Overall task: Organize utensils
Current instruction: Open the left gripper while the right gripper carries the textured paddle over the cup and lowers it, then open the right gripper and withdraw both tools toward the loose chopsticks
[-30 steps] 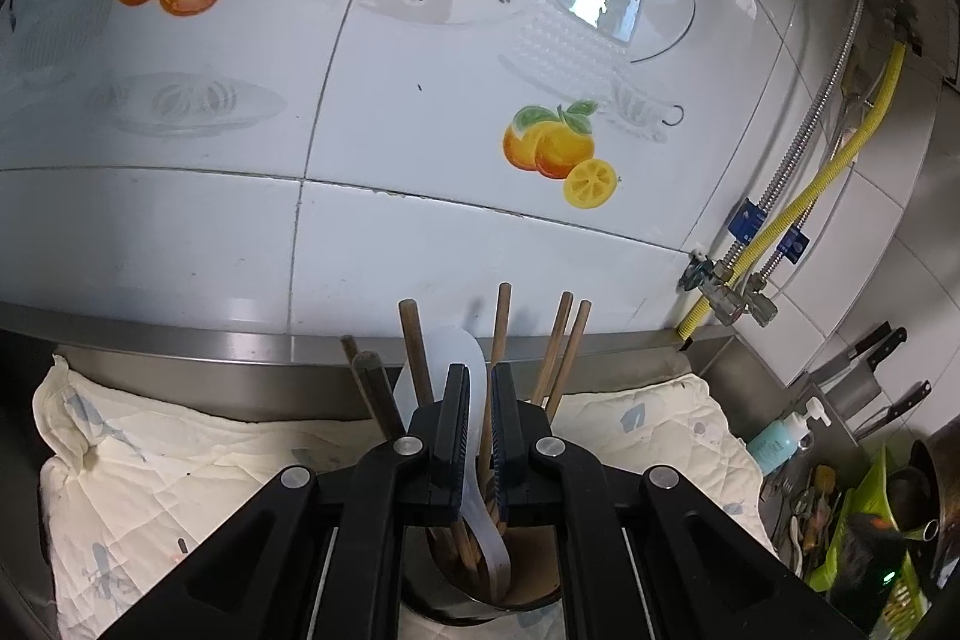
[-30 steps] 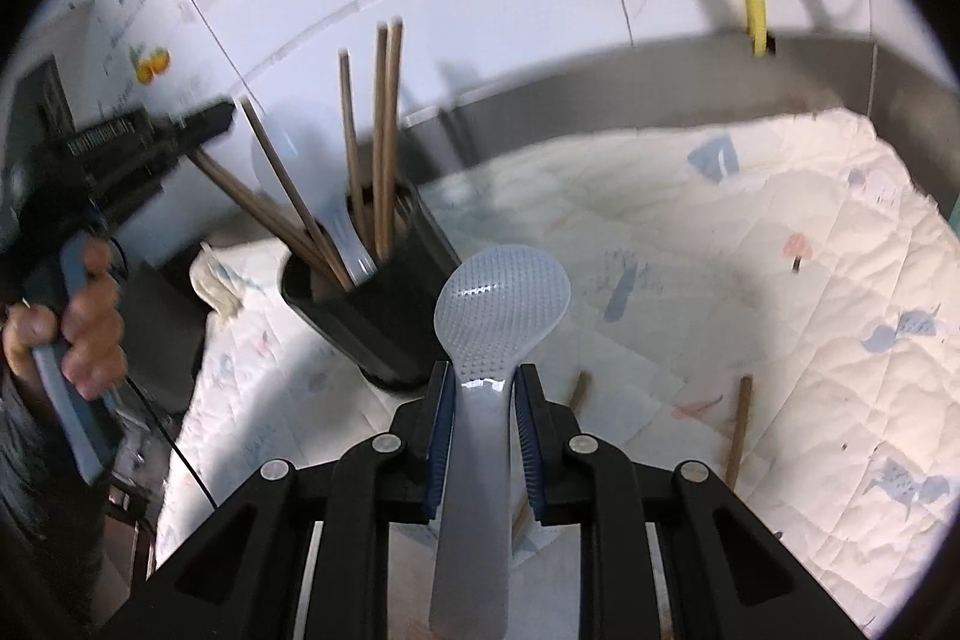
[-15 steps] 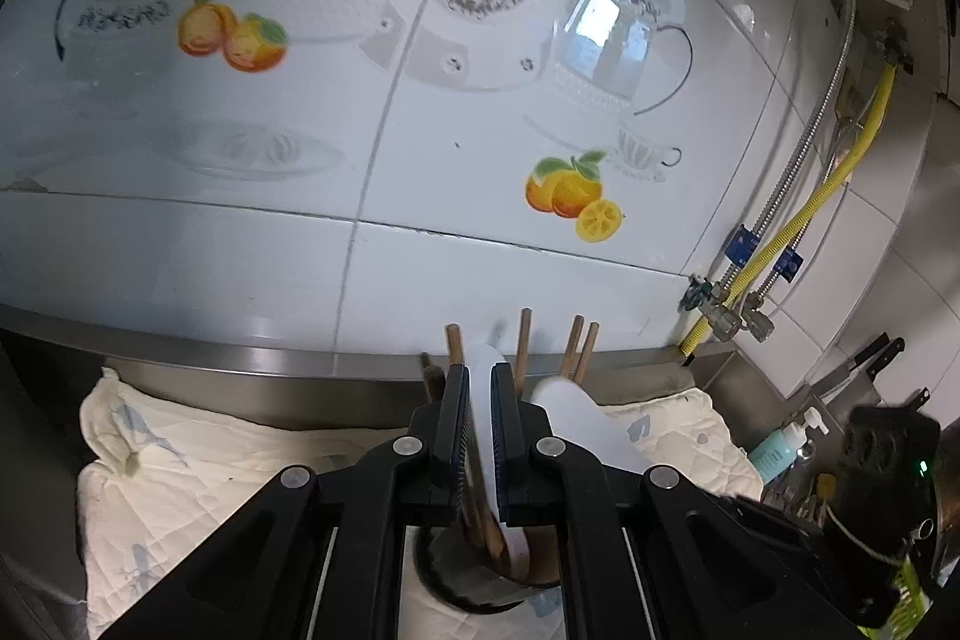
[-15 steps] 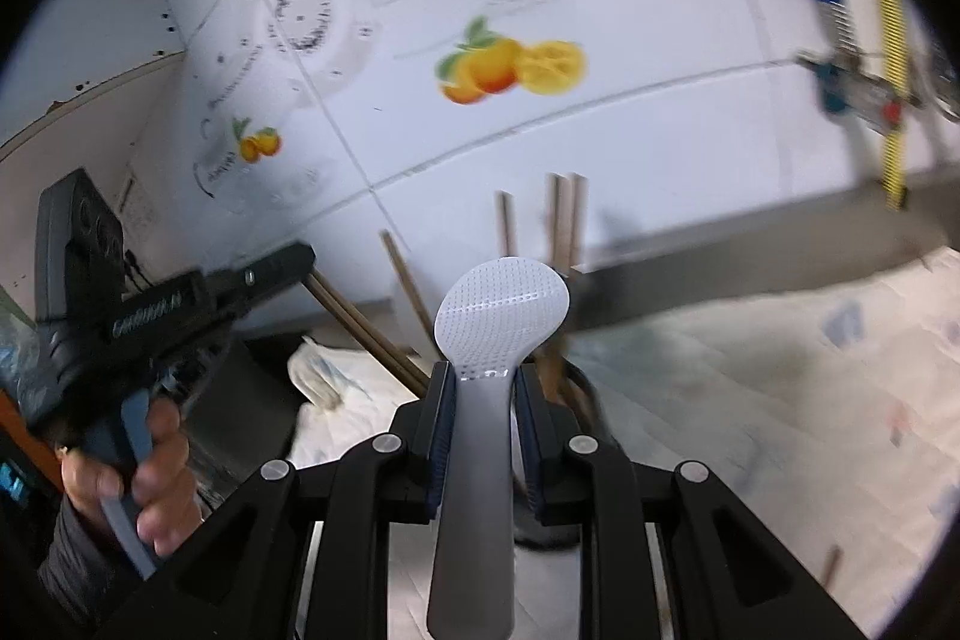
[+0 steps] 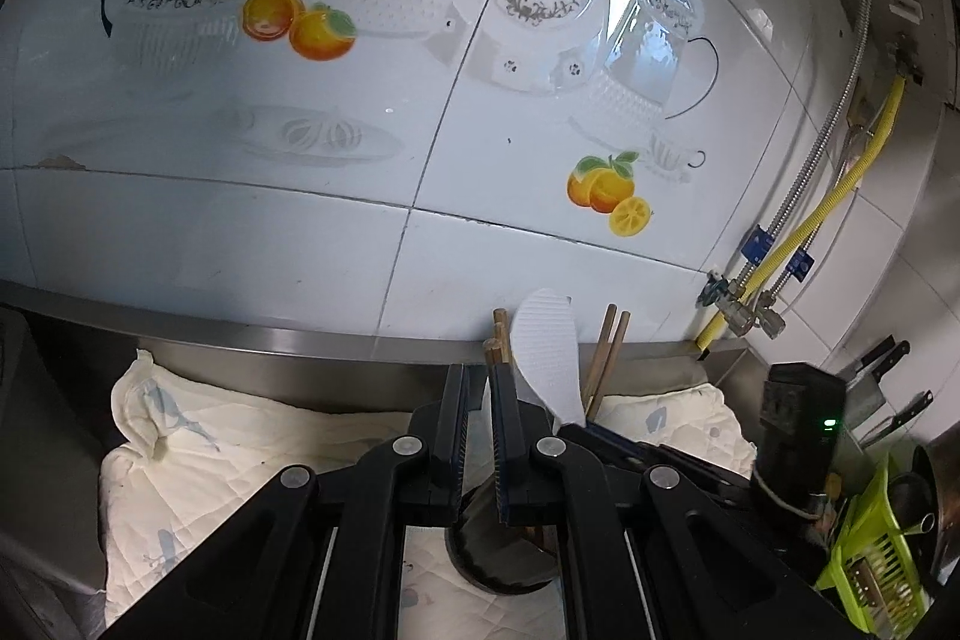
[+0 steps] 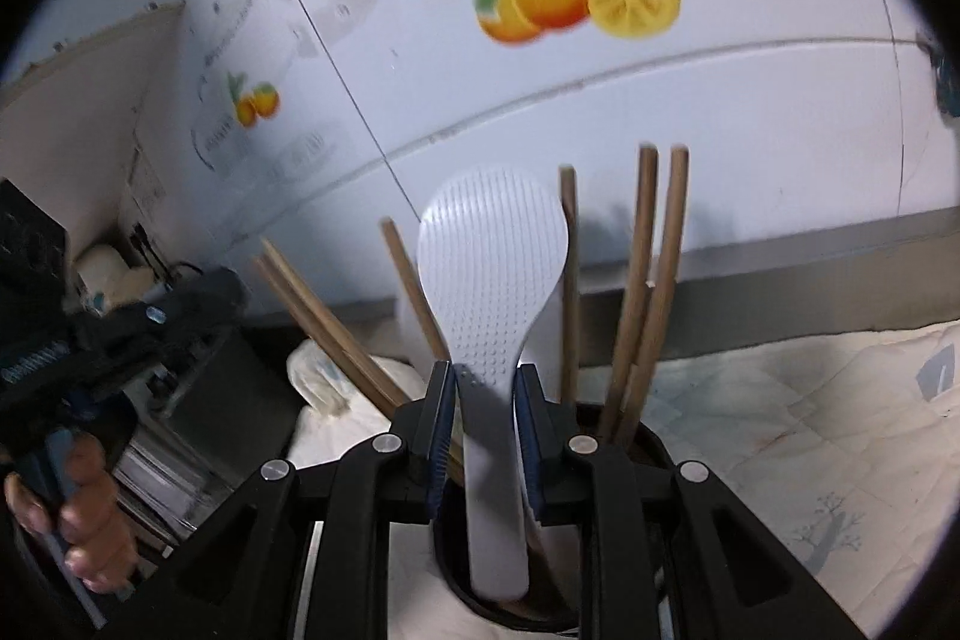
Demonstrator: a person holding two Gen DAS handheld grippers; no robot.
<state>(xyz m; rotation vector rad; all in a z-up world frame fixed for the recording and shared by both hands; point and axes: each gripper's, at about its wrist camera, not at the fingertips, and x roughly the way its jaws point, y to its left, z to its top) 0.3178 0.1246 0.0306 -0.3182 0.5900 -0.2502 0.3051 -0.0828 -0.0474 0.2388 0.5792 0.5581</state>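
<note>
My right gripper (image 6: 483, 376) is shut on the neck of a white rice paddle (image 6: 492, 274). The paddle stands blade up, its handle end hanging just over the mouth of the dark utensil holder (image 6: 654, 451). Several wooden chopsticks (image 6: 645, 280) and a second white spoon (image 6: 543, 340) stand in the holder. In the left wrist view the paddle (image 5: 546, 358) rises above the holder (image 5: 474, 562), just right of my left gripper (image 5: 477, 379). That gripper is shut with nothing in it and hangs a little short of the holder. It shows in the right wrist view as the left gripper (image 6: 180, 304), held by a hand (image 6: 90, 514).
A quilted white cloth (image 5: 198, 460) covers the steel counter under the holder. The tiled wall (image 5: 420, 130) stands close behind. A yellow hose and valves (image 5: 744, 310) are at the right, with knives (image 5: 888, 358) and a green rack (image 5: 870, 568) beyond.
My right gripper has carried the paddle left, from over the cloth to above the holder. My left gripper has pulled back from the holder, so the chopsticks look smaller.
</note>
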